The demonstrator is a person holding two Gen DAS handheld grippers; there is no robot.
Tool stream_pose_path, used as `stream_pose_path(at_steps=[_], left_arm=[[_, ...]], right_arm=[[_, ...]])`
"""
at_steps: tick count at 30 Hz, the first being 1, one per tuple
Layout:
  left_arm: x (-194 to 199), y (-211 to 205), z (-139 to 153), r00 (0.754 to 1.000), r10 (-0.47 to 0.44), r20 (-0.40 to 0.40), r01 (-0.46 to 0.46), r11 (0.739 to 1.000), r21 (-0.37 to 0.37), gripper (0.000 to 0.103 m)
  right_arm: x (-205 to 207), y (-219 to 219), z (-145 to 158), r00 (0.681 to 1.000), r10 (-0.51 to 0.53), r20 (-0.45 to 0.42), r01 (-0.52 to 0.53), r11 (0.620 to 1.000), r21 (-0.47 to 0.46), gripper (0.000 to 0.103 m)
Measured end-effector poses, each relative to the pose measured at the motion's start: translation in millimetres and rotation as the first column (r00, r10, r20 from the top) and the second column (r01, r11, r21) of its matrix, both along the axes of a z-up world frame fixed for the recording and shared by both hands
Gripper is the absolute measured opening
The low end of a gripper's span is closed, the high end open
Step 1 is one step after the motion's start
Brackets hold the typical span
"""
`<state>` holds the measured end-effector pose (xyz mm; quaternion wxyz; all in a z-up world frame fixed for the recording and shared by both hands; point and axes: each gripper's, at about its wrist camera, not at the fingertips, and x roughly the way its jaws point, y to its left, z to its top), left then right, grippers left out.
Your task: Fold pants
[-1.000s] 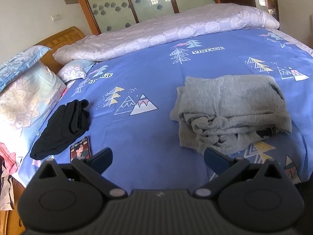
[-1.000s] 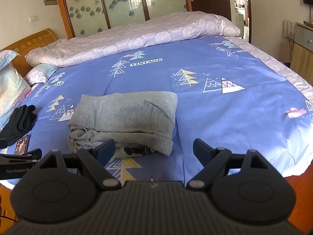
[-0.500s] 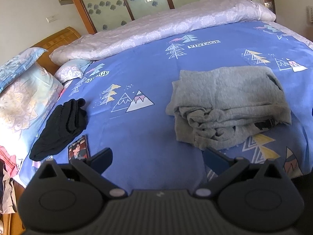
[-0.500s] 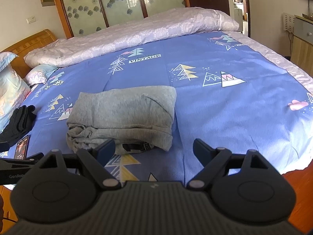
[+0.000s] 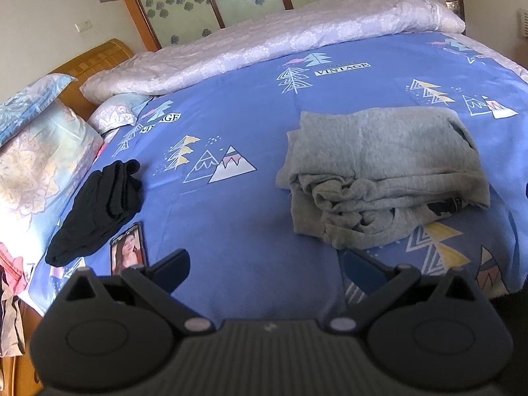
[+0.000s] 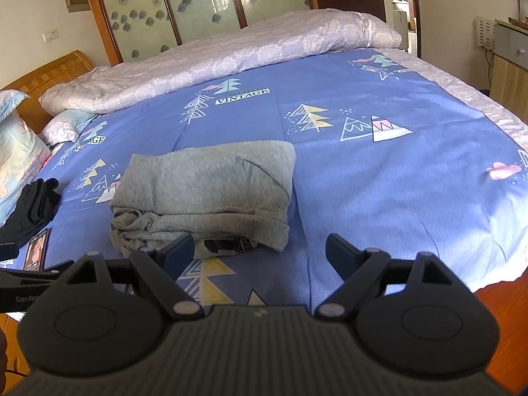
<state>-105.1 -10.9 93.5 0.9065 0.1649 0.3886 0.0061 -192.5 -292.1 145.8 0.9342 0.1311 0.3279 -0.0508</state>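
Note:
Grey pants (image 5: 382,175) lie folded in a compact bundle on the blue patterned bed sheet (image 5: 237,231); they also show in the right wrist view (image 6: 204,194). My left gripper (image 5: 265,269) is open and empty, held back from the pants, which lie ahead to its right. My right gripper (image 6: 259,250) is open and empty, just short of the bundle's near edge, with its left finger (image 6: 176,252) in front of the pants' near edge.
A black folded garment (image 5: 99,208) and a phone (image 5: 127,250) lie at the bed's left. Pillows (image 5: 36,161) and a wooden headboard (image 5: 95,62) are at the left, a rolled lilac duvet (image 5: 280,39) at the back. A cabinet (image 6: 510,66) stands at the right.
Both grippers have drawn back and risen slightly from the bed. The pants have not moved; both grippers stay open.

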Motion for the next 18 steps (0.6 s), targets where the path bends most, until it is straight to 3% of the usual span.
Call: stream_pose_path(at_steps=[13,18], left_arm=[[0.6,1.5,0.0,1.0,0.004,-0.007,-0.004,1.0,-0.005,0.103],[0.6,3.0,0.7,1.0,-0.017,-0.013,0.016,0.999,-0.045,0.103]], right_arm=[[0.2,-0.6,-0.5,1.0,0.0,-0.001,0.0,1.0,0.001,0.088],[-0.3,0.1,-1.0,1.0,-0.003,-0.002,0.003,1.0,0.0,0.088]])
